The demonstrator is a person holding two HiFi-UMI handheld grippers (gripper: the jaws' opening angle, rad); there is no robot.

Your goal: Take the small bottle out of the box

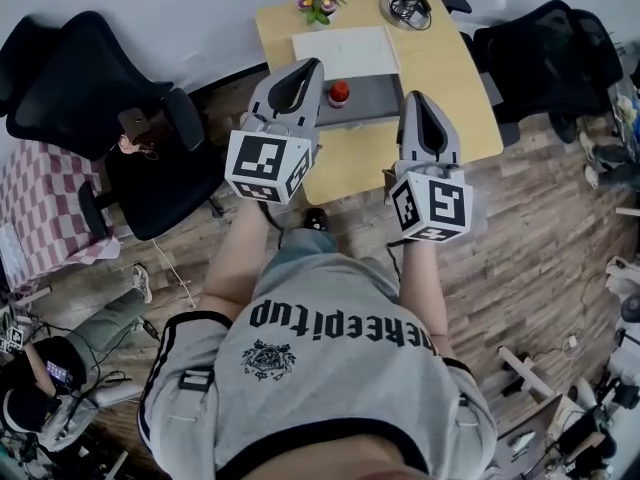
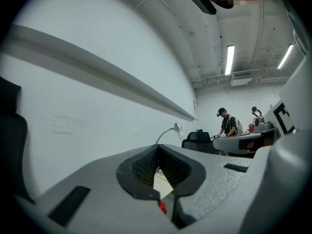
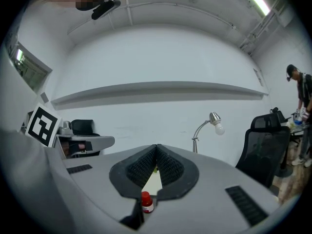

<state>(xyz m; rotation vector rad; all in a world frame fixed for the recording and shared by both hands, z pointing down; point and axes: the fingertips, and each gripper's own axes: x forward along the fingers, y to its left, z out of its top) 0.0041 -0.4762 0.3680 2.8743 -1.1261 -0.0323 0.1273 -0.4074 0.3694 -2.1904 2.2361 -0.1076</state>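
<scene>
Left claw (image 1: 312, 65) and right claw (image 1: 416, 98) partly hide the box (image 1: 370, 96)

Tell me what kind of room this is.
Probably an office or lab workspace: a small wooden desk with a desk lamp, black swivel office chairs, and strip lights on the ceiling.

Ceiling strip lights (image 2: 230, 59) burn out to white and wash the room in even, bright light with soft shadows; both gripper views bow sharply and fall to black at their corners, the nearest grey surfaces slightly blurred
</scene>
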